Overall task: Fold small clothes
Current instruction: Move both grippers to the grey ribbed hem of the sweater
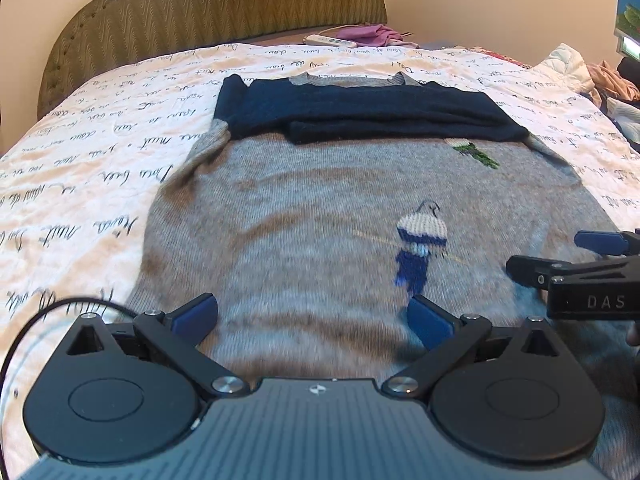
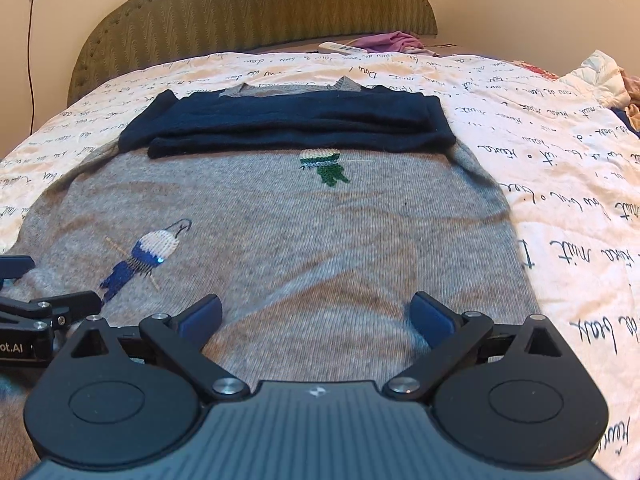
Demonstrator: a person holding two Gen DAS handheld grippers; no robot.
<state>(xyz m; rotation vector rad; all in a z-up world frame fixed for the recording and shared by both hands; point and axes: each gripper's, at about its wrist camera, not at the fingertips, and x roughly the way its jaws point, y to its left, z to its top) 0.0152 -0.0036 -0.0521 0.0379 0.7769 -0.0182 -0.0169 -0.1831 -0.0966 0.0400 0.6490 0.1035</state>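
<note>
A grey knit sweater (image 1: pixel 304 216) with small embroidered figures lies flat on the bed, hem toward me; it also shows in the right wrist view (image 2: pixel 320 224). Its navy sleeves (image 1: pixel 360 112) are folded across the chest below the collar, seen too in the right wrist view (image 2: pixel 296 124). My left gripper (image 1: pixel 312 316) is open over the hem's left half, holding nothing. My right gripper (image 2: pixel 316 316) is open over the hem's right half, holding nothing. Each gripper shows at the other view's edge, the right one in the left wrist view (image 1: pixel 576 264) and the left one in the right wrist view (image 2: pixel 36 292).
The bed has a white quilt with black script (image 2: pixel 560 184) and an olive padded headboard (image 2: pixel 256 12). A power strip (image 2: pixel 344 48) and a purple cloth (image 2: pixel 392 42) lie by the headboard. More clothes (image 1: pixel 592 76) are piled at the far right.
</note>
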